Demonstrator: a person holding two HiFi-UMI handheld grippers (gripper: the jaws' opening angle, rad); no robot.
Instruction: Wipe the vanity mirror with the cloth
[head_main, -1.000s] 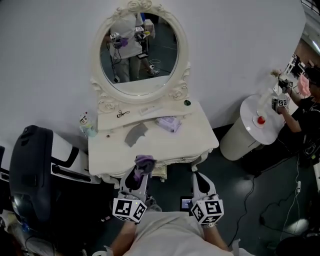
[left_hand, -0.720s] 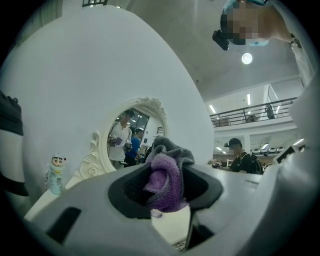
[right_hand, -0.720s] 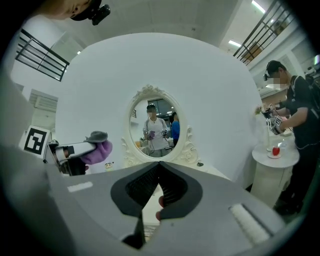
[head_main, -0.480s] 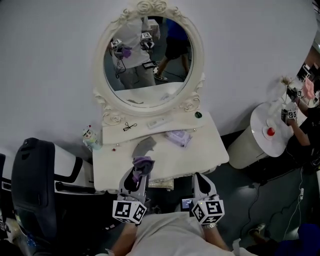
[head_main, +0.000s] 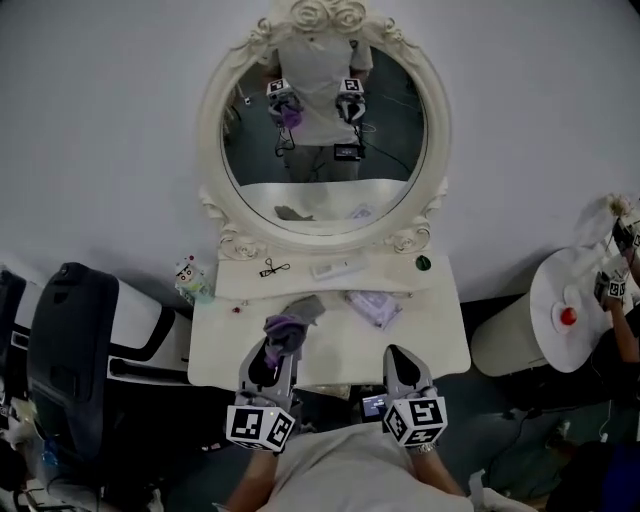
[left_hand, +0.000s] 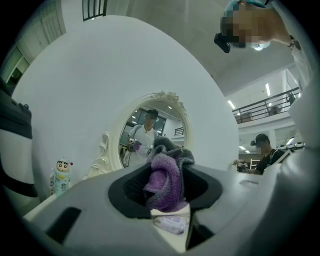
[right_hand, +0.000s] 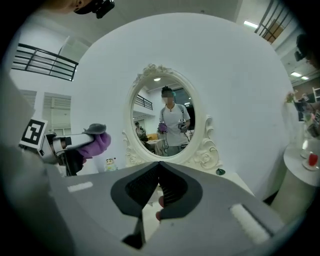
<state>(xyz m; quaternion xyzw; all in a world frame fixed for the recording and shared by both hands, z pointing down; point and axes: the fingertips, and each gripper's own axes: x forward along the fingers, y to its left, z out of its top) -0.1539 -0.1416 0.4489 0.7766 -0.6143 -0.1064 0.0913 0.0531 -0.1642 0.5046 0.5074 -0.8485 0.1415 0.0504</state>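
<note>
The oval vanity mirror (head_main: 322, 140) in its white carved frame stands at the back of the white vanity table (head_main: 440, 345). It reflects me and both grippers. My left gripper (head_main: 282, 340) is shut on a bunched purple and grey cloth (head_main: 287, 326) over the table's front edge, well short of the glass. In the left gripper view the cloth (left_hand: 167, 177) fills the jaws, with the mirror (left_hand: 150, 137) behind. My right gripper (head_main: 394, 354) is shut and empty at the front right, pointing at the mirror (right_hand: 167, 120).
On the tabletop lie a grey cloth (head_main: 305, 306), a clear packet (head_main: 372, 306), a white bar (head_main: 338, 267), a small black clip (head_main: 272, 268) and a green knob (head_main: 423, 263). A figurine (head_main: 187, 274) stands at the left edge. A black chair (head_main: 70, 350) is left, a round white table (head_main: 590, 290) right.
The view has swung so the mirror and table now sit centred in front of me, and my reflection fills the glass. Both grippers keep their pose, the left still holding the cloth.
</note>
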